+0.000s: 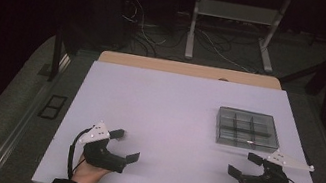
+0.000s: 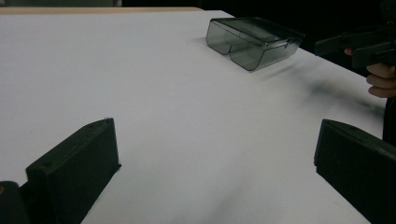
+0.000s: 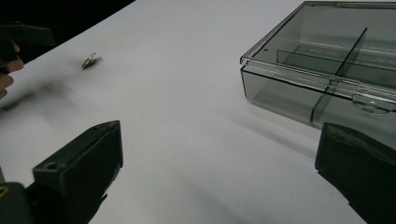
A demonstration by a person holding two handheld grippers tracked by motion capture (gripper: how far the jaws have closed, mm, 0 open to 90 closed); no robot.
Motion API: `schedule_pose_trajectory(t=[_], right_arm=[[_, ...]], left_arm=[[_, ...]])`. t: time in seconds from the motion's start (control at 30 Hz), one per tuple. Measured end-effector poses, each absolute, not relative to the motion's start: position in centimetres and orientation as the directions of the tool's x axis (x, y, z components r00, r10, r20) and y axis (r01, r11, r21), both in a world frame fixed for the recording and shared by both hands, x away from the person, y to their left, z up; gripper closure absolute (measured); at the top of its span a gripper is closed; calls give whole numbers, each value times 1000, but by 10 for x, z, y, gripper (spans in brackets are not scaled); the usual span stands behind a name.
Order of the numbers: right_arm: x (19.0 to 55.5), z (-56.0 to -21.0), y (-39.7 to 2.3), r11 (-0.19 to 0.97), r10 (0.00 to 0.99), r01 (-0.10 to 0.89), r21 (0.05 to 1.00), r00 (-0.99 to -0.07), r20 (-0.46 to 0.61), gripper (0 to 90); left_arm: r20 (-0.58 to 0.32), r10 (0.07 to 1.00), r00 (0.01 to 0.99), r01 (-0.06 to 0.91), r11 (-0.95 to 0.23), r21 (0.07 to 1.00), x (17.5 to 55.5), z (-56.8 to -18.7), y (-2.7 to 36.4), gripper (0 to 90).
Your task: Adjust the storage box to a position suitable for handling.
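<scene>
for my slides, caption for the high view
Two open hand-held grippers, left and right, rest on a white table near a closed smoky compartment box.

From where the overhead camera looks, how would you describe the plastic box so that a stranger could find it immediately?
Look at the white table top, then at its right half, just beyond the right gripper. There lies a flat smoky-grey transparent box with its lid closed and dividers inside. It is the table's sole see-through container; both grippers are black and opaque.

No text, label, brand, number or sign can be read on the grey compartment box [image 1: 248, 129] (its lid is clear and unmarked), nor on the white table [image 1: 165, 122] around it.
</scene>
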State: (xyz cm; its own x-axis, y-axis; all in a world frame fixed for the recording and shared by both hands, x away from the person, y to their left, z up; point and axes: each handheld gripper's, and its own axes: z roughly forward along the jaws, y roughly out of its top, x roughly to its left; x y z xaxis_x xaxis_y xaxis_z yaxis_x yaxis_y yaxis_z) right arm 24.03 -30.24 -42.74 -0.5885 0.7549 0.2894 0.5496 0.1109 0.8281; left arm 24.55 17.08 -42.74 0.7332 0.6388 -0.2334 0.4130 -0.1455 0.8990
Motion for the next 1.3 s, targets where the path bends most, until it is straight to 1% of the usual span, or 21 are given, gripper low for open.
schedule_pose_trajectory(t=[0.33,0.63,0.8,1.0,1.3], right_arm=[[240,-426,-300,122,745,558,820,-598,296,7],[239,-424,-299,140,739,563,815,-607,293,7],[239,-422,-298,136,732,574,808,-608,309,7],[243,-419,-298,170,740,588,790,-606,292,8],[256,-400,-304,191,743,585,788,-611,274,7]], left_arm=[[-257,640,724,430,-127,894,247,-428,173,0],[-260,635,728,433,-132,892,248,-429,171,0],[-255,641,723,434,-135,891,247,-429,171,0],[-263,646,716,439,-124,890,247,-429,174,0],[-275,649,710,446,-112,888,246,-429,175,0]])
